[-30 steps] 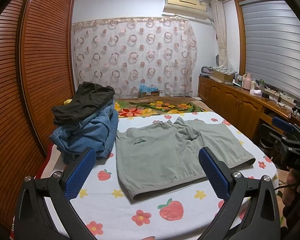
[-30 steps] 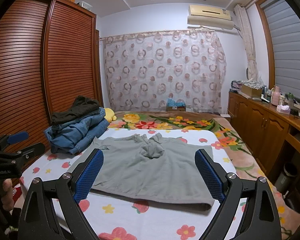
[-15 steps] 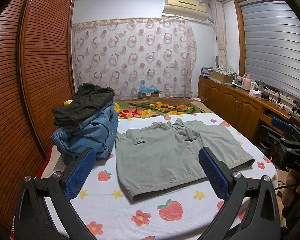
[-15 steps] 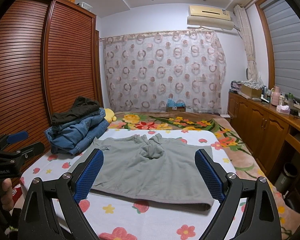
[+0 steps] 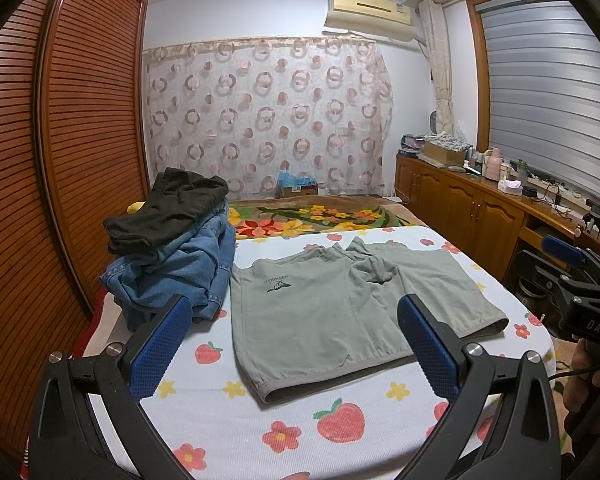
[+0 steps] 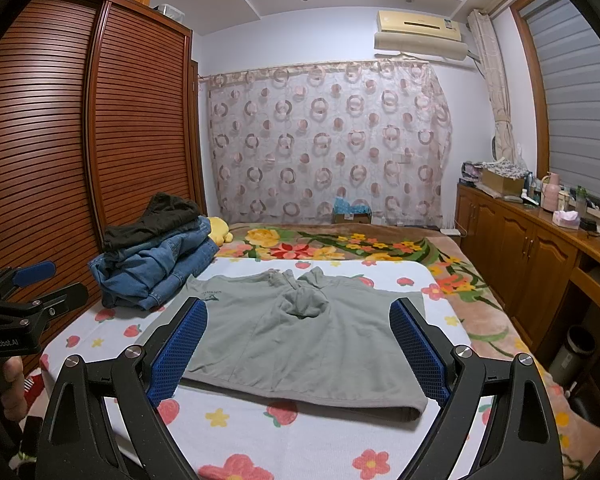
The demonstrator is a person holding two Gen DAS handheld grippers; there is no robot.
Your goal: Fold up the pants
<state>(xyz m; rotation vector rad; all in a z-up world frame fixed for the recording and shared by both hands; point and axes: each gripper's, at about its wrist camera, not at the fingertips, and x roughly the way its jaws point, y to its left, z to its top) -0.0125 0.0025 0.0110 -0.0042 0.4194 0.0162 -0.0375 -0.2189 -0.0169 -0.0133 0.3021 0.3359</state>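
Grey-green shorts [image 5: 332, 308] [image 6: 300, 332] lie spread flat on the strawberry-print sheet, waistband toward me, with a small logo on the left leg. A bunched bit of fabric [image 6: 304, 302] sits at the crotch. My left gripper [image 5: 296, 344] hovers above the near left part of the bed, open and holding nothing. The right gripper [image 6: 298, 348] hangs over the near edge of the shorts, open too. Each gripper also shows at the edge of the other's view, the right gripper [image 5: 580, 280] at the right and the left gripper [image 6: 24, 296] at the left.
A pile of folded jeans with dark pants on top [image 5: 172, 252] [image 6: 152, 260] sits left of the shorts. A floral blanket [image 6: 340, 244] covers the bed's far end. Wooden wardrobe doors [image 5: 80, 160] stand left, a cluttered wooden cabinet [image 6: 532, 240] right, and a bin [image 6: 572, 352] on the floor.
Both views have barely shifted; the shorts and pile lie as before, and both grippers have stayed open.
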